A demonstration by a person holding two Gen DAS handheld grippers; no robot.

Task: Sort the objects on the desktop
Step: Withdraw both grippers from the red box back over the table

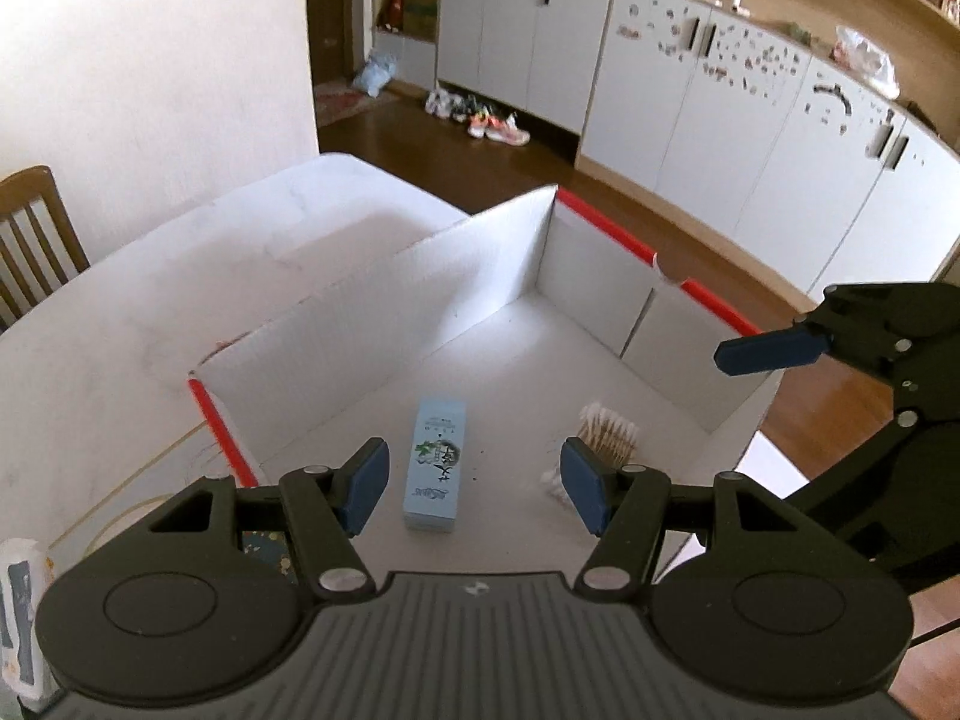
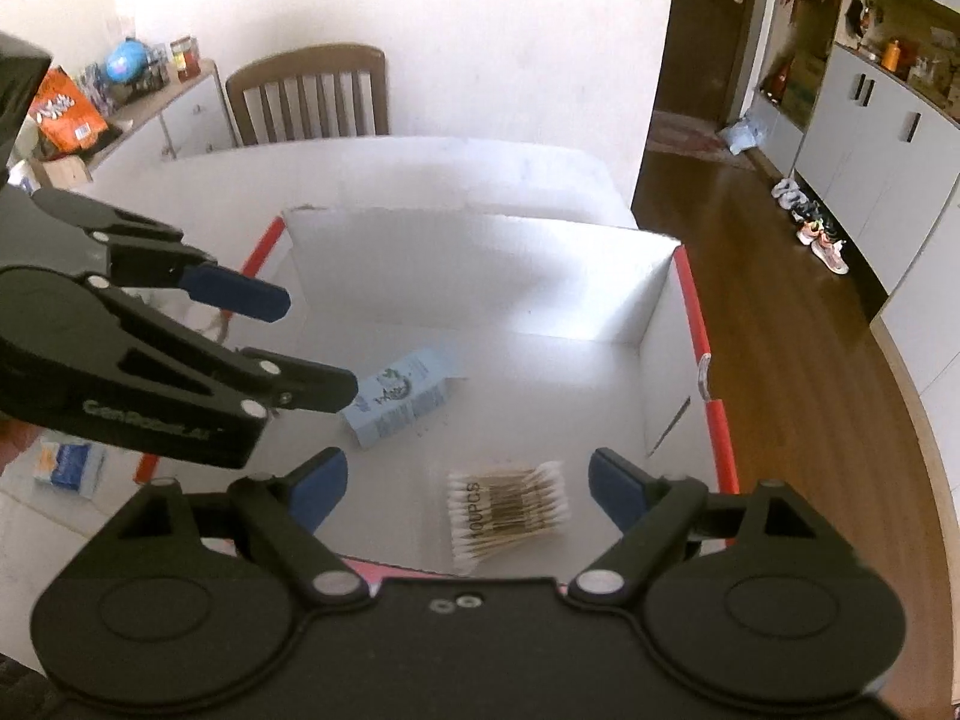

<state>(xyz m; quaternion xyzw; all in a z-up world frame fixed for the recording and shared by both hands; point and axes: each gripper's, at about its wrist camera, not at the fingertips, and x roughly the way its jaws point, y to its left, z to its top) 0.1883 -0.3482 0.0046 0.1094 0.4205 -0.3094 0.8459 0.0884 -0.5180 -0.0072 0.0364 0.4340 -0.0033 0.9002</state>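
Both grippers, left and right, hang spread and empty over the cardboard box holding blue carton and cotton swabs; crowded jaws risk colliding.

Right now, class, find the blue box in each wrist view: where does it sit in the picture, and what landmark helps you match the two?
Left wrist view: the blue box lies low at centre, on the carton floor between the left gripper fingers.
Right wrist view: the blue box lies left of centre, partly behind the left gripper.
Shared landmark: the cotton swabs lying beside it in the same carton.
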